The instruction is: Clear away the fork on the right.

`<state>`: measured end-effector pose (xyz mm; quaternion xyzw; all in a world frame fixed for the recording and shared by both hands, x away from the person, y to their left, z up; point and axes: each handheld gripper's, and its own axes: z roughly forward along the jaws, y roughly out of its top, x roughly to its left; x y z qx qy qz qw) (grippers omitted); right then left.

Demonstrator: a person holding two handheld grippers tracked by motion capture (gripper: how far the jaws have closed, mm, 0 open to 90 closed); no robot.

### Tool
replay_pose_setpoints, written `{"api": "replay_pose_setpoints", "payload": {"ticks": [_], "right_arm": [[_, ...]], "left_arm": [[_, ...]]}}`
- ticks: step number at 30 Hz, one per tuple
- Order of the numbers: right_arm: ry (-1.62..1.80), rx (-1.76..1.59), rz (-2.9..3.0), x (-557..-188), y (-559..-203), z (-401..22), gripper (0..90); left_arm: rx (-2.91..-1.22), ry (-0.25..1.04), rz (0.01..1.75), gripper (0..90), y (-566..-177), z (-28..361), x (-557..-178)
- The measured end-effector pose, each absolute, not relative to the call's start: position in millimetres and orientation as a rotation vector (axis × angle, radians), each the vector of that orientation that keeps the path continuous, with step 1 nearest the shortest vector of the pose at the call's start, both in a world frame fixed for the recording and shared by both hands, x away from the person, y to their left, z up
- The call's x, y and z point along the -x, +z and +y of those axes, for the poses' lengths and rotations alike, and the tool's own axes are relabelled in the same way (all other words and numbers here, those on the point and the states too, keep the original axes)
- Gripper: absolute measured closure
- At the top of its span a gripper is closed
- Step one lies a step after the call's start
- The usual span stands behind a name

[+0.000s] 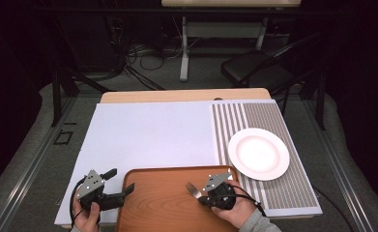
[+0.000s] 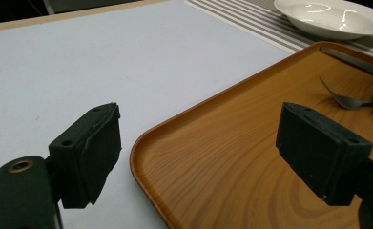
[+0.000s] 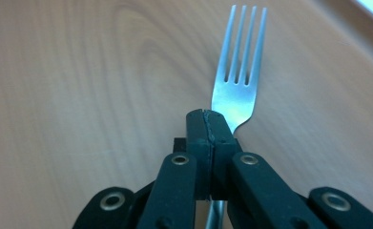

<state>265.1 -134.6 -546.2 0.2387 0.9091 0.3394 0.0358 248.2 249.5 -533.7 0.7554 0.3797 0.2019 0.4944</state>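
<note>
A fork (image 3: 236,83) is clamped between the closed jaws of the right gripper (image 3: 207,125), held at the neck just below the tines. The tines stick out past the jaw tips, and the handle runs back under the gripper. In the high view the fork (image 1: 193,188) is seen over the tray (image 1: 162,203), near its right edge, with the right gripper (image 1: 207,196) held by a hand at the tray's near right corner.

The left gripper (image 1: 120,184) is held at the tray's near left corner. Its jaws are wide apart, with nothing between them; the tray's rim (image 2: 148,138) is seen in the gap.

The tray is brown, wood-grained, and set at the near edge of a desk covered by a pale sheet (image 1: 148,135). A striped mat (image 1: 239,116) covers the desk's right side. A white plate (image 1: 258,153) with nothing on it is set on the mat, just beyond the tray's far right corner. A dark item (image 2: 356,64) is seen along the tray's far edge; what it is cannot be told.

Beyond the desk, a dark room is seen, with a black chair (image 1: 259,67), floor cables (image 1: 143,53) and another table's legs (image 1: 184,48).
</note>
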Motion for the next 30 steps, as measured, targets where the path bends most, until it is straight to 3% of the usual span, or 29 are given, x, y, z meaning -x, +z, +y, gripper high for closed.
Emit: {"api": "replay_pose_setpoints", "payload": {"ticks": [17,30], "right_arm": [[0.987,-1.011,2.708,-290.2,-543.3,-182.8,90.0],[0.981,-1.070,2.699,-293.0,-542.8,-191.4,90.0]], "left_arm": [[-1.829,0.489,0.922,15.7,-533.7,249.9,-248.0],[-1.831,0.489,0.920,15.7,-533.6,249.9,-248.0]]}}
